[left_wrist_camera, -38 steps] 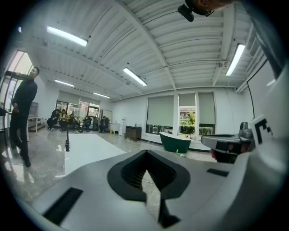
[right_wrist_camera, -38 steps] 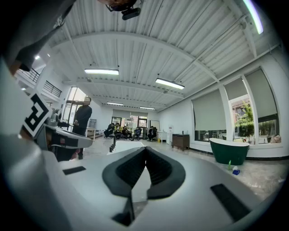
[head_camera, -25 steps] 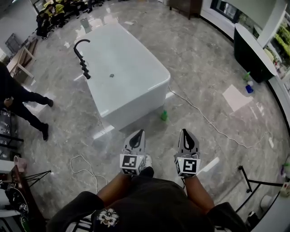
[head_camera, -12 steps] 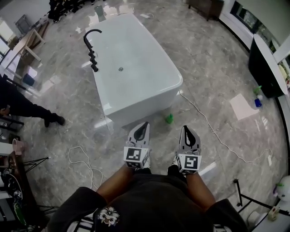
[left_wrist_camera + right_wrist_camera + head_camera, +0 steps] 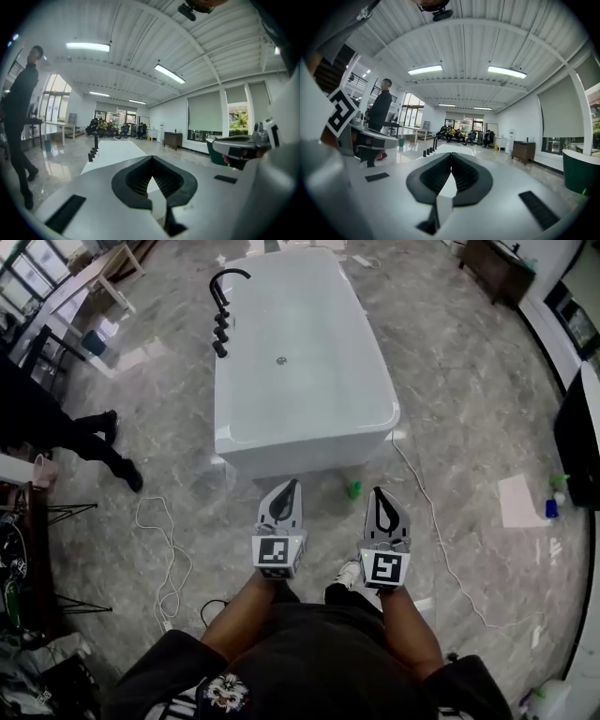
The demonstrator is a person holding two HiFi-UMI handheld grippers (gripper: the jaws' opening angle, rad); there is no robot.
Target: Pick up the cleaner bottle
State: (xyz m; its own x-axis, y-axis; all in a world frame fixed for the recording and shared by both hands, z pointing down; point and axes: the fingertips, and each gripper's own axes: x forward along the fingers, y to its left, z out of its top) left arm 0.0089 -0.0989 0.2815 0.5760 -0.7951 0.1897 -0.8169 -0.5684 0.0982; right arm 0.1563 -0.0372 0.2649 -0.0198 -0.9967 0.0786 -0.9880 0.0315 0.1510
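Since the earlier frame the small green cleaner bottle point(image 5: 354, 489) has come closer in the head view, and the white bathtub point(image 5: 309, 448) has turned so that its short end now faces the person. At this moment the bottle stands upright on the grey marble floor point(image 5: 469, 409), just beside the near end of the bathtub and close to a white cable point(image 5: 424, 498) that runs over the floor. It lies a little ahead of the two tongs and between their lines, nearer to the right one. It is too small here to tell its exact shape, but it looks like a plastic bottle, so it should be light and fairly stiff, with a smooth wall that can slip and a narrow foot that can tip if it is pushed from one side. I think the best hold is across the body, below the cap, with both pads flat on it. The left tongs point(image 5: 290, 486) have the jaws together with nothing between them, and the right tongs point(image 5: 379, 493) are fully closed and empty too. Both point almost level over the bathtub, so neither gripper view shows the bottle. They must open and go down to the floor before any grasp. Another person point(image 5: 56, 418) stands well apart at the left.
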